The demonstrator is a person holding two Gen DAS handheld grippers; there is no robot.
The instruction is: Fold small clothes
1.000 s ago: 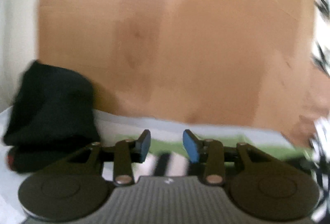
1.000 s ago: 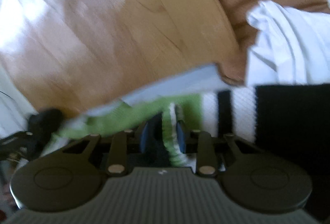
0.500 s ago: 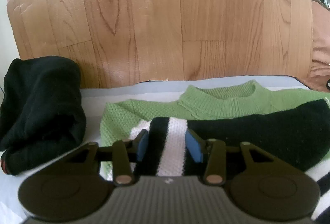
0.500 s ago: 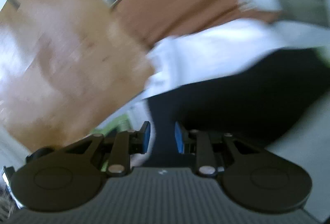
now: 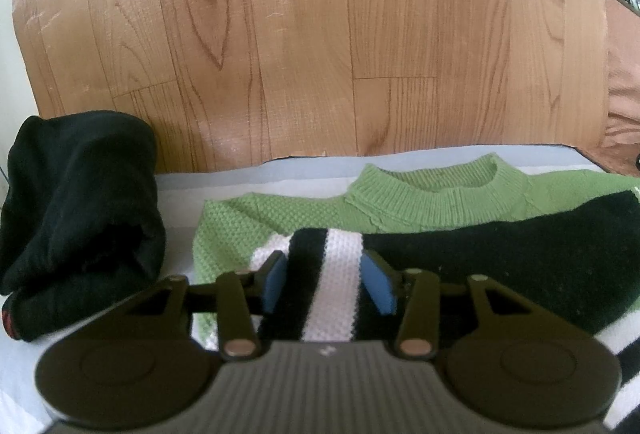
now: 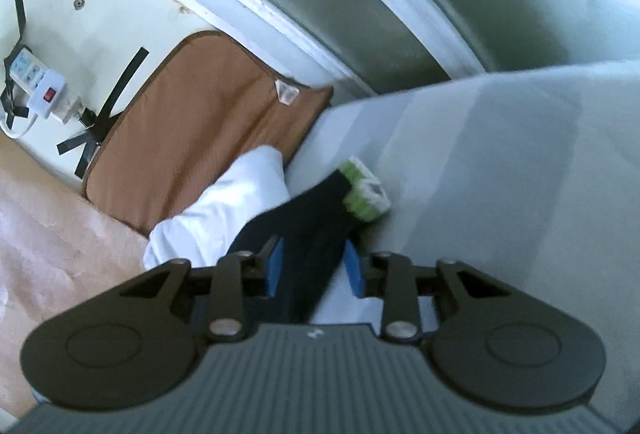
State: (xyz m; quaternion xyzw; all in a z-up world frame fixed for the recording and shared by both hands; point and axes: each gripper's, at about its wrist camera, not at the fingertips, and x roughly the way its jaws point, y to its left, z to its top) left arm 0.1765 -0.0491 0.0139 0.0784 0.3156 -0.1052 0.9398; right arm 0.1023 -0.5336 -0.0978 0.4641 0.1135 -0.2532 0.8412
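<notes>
On the pale sheet (image 5: 248, 176), in the left wrist view, the left claw (image 5: 326, 284) stands open over the green sweater (image 5: 424, 200), gripping nothing. Right wrist view: the right claw (image 6: 314, 266) is parted, astride the sweater's black sleeve (image 6: 312, 218); whether it grips cannot be told.

Sweater (image 5: 420, 210) chunky matt knit, floor (image 5: 320, 34) glossy wood-look, cushion (image 6: 192, 122) smooth brown cloth w/ slight sheen.
</notes>
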